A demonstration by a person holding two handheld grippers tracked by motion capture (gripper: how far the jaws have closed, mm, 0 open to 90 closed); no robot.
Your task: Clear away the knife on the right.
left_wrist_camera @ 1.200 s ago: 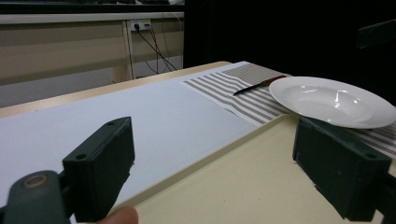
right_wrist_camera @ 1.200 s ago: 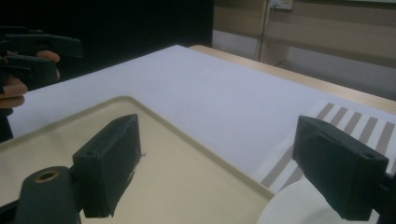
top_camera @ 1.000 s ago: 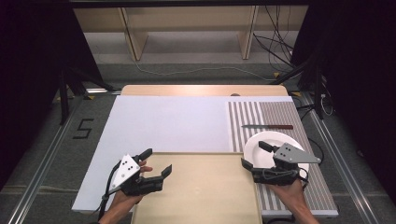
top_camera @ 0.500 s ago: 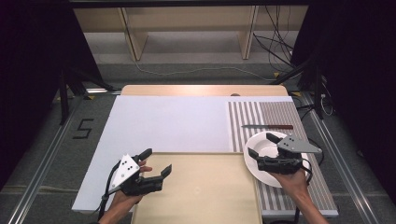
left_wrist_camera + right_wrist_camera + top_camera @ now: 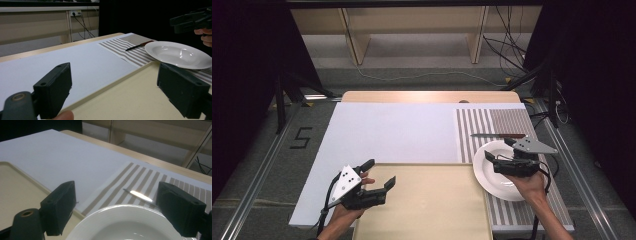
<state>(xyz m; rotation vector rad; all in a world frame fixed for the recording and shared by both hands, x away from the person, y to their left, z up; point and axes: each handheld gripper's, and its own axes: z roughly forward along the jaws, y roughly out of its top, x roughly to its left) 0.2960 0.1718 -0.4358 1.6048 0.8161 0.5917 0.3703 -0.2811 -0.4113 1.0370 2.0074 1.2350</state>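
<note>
A white plate [image 5: 493,184] rests on the striped placemat [image 5: 482,125] at the right, with a knife [image 5: 497,135] lying just beyond it. My right gripper [image 5: 498,150] hovers over the plate, jaws pointing left and open with nothing between them. In the right gripper view its jaws [image 5: 120,207] frame the plate's rim [image 5: 125,225] and the knife blade [image 5: 140,195]. My left gripper [image 5: 379,173] stays open over the near left corner of the beige tray [image 5: 432,210]. The left gripper view [image 5: 117,92] looks across the tray [image 5: 130,100] to the plate [image 5: 180,53] and the knife [image 5: 138,45].
A white sheet [image 5: 397,130] covers most of the wooden table, and the placemat takes the right strip. The tray sits at the near edge between my hands. Wooden shelving and cables stand on the floor beyond the table; dark curtains hang on both sides.
My right gripper has moved away from me, from the plate's near edge to above its middle. The left gripper, tray, plate and knife have not moved.
</note>
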